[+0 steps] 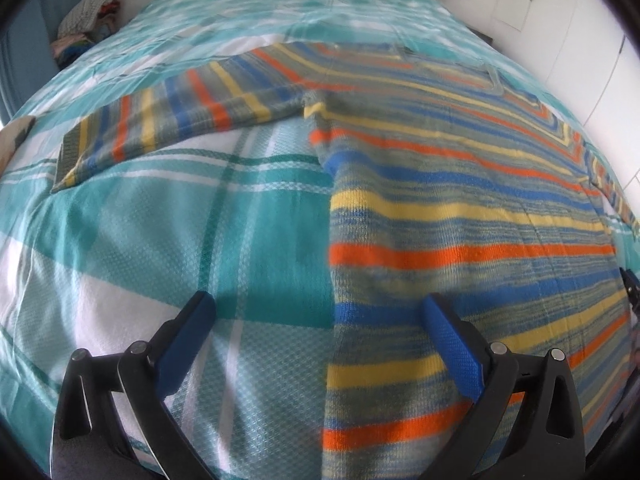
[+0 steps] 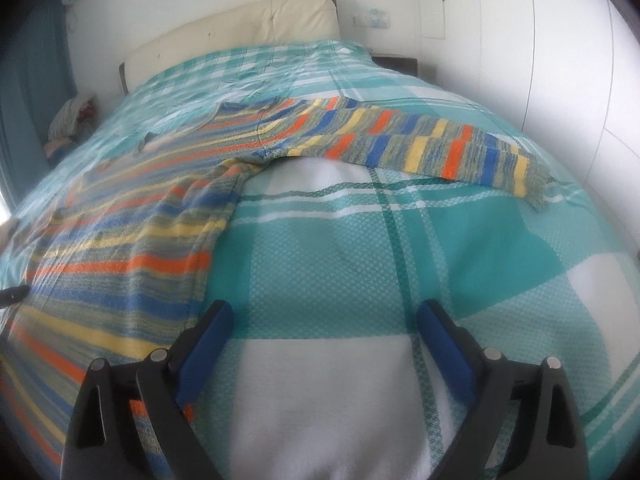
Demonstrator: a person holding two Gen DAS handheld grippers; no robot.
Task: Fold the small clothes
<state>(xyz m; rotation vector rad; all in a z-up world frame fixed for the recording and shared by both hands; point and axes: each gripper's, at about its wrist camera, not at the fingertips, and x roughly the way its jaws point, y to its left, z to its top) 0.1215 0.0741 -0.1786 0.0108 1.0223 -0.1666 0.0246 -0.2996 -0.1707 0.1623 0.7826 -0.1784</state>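
A knitted sweater (image 1: pixel 460 200) with orange, blue, yellow and grey stripes lies flat on the bed, its sleeves spread out to the sides. One sleeve (image 1: pixel 168 120) stretches left in the left wrist view, the other sleeve (image 2: pixel 420 140) stretches right in the right wrist view. My left gripper (image 1: pixel 318 308) is open low over the sweater's side edge. One finger is over the knit and the other over the bedspread. My right gripper (image 2: pixel 324 312) is open beside the sweater (image 2: pixel 132 240), with only bedspread between its fingers.
A teal and white plaid bedspread (image 1: pixel 160 220) covers the whole bed. A cream headboard (image 2: pixel 240 24) stands at the far end. A pile of clothes (image 1: pixel 88 20) sits at the far left, and white wardrobe doors (image 2: pixel 560 60) run along the right side.
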